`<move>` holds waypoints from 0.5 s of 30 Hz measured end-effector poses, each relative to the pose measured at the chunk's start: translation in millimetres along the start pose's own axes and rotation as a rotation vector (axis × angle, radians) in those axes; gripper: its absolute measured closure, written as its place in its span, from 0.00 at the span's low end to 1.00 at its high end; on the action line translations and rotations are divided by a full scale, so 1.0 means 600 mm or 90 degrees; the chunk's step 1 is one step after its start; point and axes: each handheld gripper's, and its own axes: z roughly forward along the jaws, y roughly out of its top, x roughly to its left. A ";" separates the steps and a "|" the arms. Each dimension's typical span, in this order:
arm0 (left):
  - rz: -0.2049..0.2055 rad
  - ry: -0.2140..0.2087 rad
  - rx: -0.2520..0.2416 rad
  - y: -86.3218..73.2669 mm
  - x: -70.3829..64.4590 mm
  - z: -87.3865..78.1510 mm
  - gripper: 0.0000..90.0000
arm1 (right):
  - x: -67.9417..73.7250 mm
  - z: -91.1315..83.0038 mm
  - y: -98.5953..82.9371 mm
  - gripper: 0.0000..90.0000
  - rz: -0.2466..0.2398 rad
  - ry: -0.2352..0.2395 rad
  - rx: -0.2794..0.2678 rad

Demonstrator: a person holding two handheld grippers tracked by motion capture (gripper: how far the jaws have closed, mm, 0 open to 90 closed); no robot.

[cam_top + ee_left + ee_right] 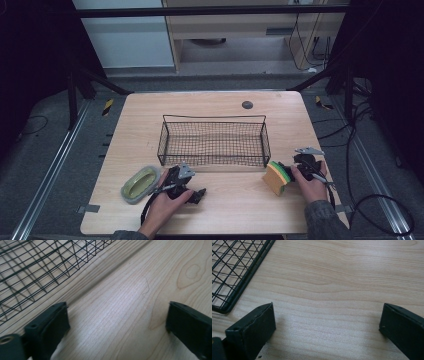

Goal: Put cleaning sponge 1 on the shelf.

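Both grippers rest spread on the tabletop (235,200), nothing grasped.

The left gripper (192,192) lies beside the green dish (140,184) at the near left; the right gripper (292,170), fingers released, sits just beside the sponge (276,177), which stands on edge near the wire basket (214,141). A careless nudge would likely topple the sponge, or a finger could snag the mesh.

no readable text, no labels, no brand marks, no numbers, no signs on any surface in the three views
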 end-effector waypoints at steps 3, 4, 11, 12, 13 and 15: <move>-0.005 -0.014 -0.005 -0.001 0.001 -0.011 0.07 | 0.000 -0.001 -0.001 0.01 0.000 0.004 0.000; 0.008 -0.007 -0.009 0.001 0.001 -0.025 0.07 | -0.001 -0.001 -0.001 0.01 -0.007 0.004 -0.001; 0.029 0.017 -0.027 0.014 0.015 -0.080 0.08 | -0.001 -0.002 -0.002 0.01 -0.008 0.004 0.000; 0.033 0.031 -0.021 0.022 0.024 -0.103 0.10 | -0.001 -0.002 -0.002 0.01 -0.009 0.005 -0.001; 0.033 0.031 -0.021 0.022 0.024 -0.103 0.11 | -0.001 -0.002 -0.002 0.01 -0.009 0.005 -0.001; 0.038 0.054 -0.013 0.028 0.035 -0.124 0.11 | -0.001 -0.002 -0.001 0.01 -0.008 0.005 -0.001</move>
